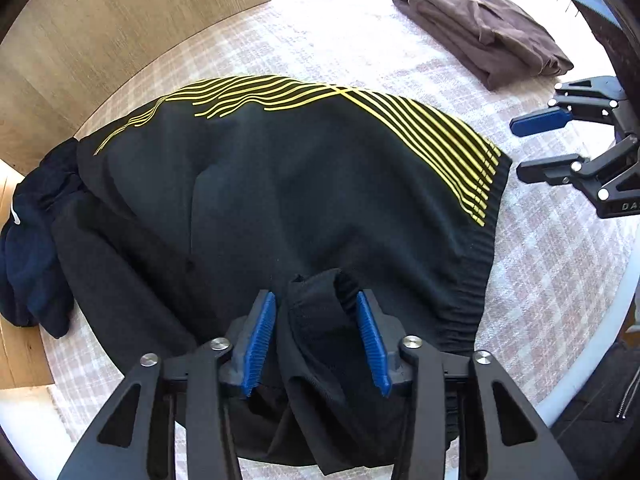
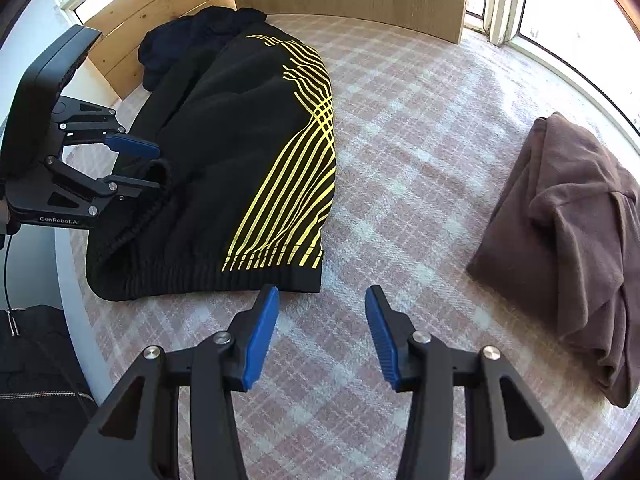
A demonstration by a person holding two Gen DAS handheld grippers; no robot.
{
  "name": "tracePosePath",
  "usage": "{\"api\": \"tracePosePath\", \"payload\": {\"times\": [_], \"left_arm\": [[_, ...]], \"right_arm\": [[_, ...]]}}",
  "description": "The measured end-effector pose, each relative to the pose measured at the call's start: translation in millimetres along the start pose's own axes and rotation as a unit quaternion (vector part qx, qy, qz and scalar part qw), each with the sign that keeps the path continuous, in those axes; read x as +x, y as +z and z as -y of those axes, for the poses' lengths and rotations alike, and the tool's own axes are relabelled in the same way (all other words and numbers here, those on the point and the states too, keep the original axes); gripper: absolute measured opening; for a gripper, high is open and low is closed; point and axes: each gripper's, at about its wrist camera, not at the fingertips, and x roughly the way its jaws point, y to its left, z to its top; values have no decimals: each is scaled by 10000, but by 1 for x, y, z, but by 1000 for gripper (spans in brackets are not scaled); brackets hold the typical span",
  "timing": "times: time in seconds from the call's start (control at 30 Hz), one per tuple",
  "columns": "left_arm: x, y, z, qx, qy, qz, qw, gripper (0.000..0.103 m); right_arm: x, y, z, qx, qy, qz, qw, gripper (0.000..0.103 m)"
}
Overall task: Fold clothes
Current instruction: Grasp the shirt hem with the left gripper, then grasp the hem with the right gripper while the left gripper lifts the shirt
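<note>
The left gripper [image 1: 316,316] stands partly closed around a raised fold of the black jacket [image 1: 280,184], though actual pad contact cannot be confirmed; the right gripper [image 2: 322,320] hangs open and empty just beside the ribbed hem [image 2: 192,280]. The jacket lies spread on the checked cloth [image 2: 400,160], near a folded brown garment [image 2: 568,220]. Judged soft, limp and light; best held at the thick hem or cuff.

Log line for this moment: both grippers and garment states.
left gripper: astride black cuff fold, pads not pressing | right gripper: open, empty | black yellow-striped sweatshirt: half folded | brown garment: folded aside
</note>
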Motion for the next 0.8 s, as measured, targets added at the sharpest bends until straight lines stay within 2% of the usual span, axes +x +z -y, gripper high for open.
{"api": "tracePosePath", "payload": {"times": [0.07, 0.13, 0.3, 0.5, 0.63, 0.67, 0.73, 0.8], "left_arm": [[-6, -5, -5, -65, -235, 125, 9996, 24], [-12, -11, -10, -119, -328, 279, 9990, 14], [-28, -25, -29, -341, -477, 631, 9963, 3], [-60, -48, -74, -975, -311, 1002, 9897, 3], [-77, -71, -102, -1412, -171, 1130, 9834, 3], [-79, -77, -108, -1498, -168, 1139, 9820, 3], [-80, -86, -116, -1621, -133, 1126, 9802, 3], [-78, -91, -119, -1734, -118, 1129, 9783, 3]], "right_arm": [[-1, 0, -1, -73, 24, 4, 10000, 45], [0, 0, -2, -148, 48, 12, 9999, 45], [-1, 1, 0, -180, 205, 88, 9996, 45], [5, 5, -2, -370, 318, 105, 9988, 44], [10, 3, -9, -721, 207, -5, 9972, 43], [12, 3, -10, -785, 155, -45, 9968, 37], [17, 5, -12, -859, 130, -133, 9961, 16], [21, 9, -13, -923, 96, -84, 9956, 10]]}}
